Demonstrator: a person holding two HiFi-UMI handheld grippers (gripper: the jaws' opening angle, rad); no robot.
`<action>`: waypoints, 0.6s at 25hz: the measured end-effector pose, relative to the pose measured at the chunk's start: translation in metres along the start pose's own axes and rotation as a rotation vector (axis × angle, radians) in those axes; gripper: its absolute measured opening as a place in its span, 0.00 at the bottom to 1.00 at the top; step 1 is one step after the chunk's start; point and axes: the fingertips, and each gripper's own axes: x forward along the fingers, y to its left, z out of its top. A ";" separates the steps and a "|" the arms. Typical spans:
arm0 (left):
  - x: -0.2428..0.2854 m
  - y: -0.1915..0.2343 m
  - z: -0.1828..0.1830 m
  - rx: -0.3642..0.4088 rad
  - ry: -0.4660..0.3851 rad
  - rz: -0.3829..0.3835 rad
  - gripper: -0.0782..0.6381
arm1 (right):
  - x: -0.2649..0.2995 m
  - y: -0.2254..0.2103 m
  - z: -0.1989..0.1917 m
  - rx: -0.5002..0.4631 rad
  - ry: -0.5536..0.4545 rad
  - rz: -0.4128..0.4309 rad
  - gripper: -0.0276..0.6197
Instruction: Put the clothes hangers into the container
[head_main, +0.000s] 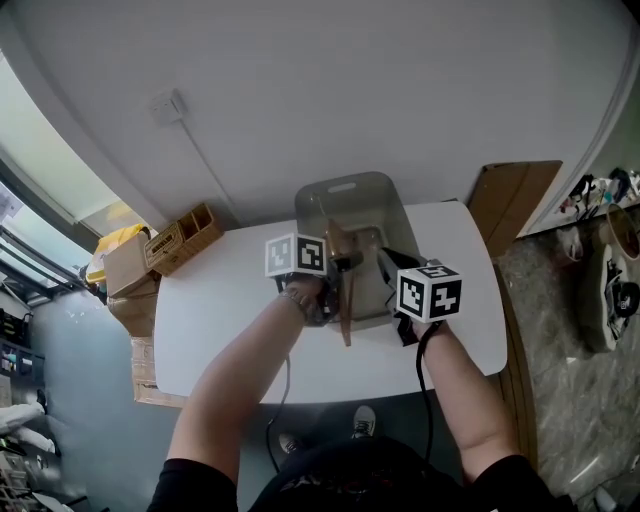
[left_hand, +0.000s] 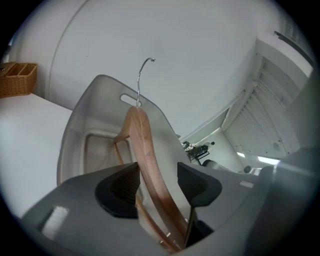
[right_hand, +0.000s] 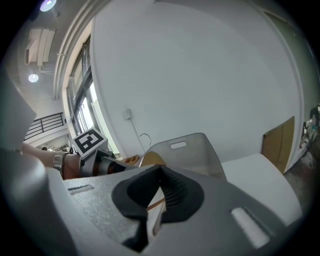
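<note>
Left gripper view, hanger (left_hand: 142, 145) between parted gripper (left_hand: 158, 175)

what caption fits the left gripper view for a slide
Left gripper, jaws apart, straddling a wooden hanger over the translucent grey container

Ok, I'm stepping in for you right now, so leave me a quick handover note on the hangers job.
Left tool: jaws apart, wooden hanger between them, unclamped.
Right tool: jaws together, by the right side of the grey container; whether it pinches anything is unclear.
Hanger: on edge, hook end over the container, other end past its near rim.
Done: partly in. Left: settle it fully inside; I see no other hanger.
</note>
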 end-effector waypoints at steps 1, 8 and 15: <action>-0.001 -0.002 0.000 -0.005 -0.002 -0.006 0.43 | -0.001 0.000 0.001 0.000 -0.001 0.001 0.05; -0.010 -0.015 -0.004 -0.019 0.009 -0.045 0.55 | -0.003 0.008 0.002 -0.001 -0.011 0.014 0.05; -0.012 -0.029 -0.014 0.035 0.036 -0.048 0.61 | -0.007 0.014 0.000 -0.002 -0.011 0.025 0.05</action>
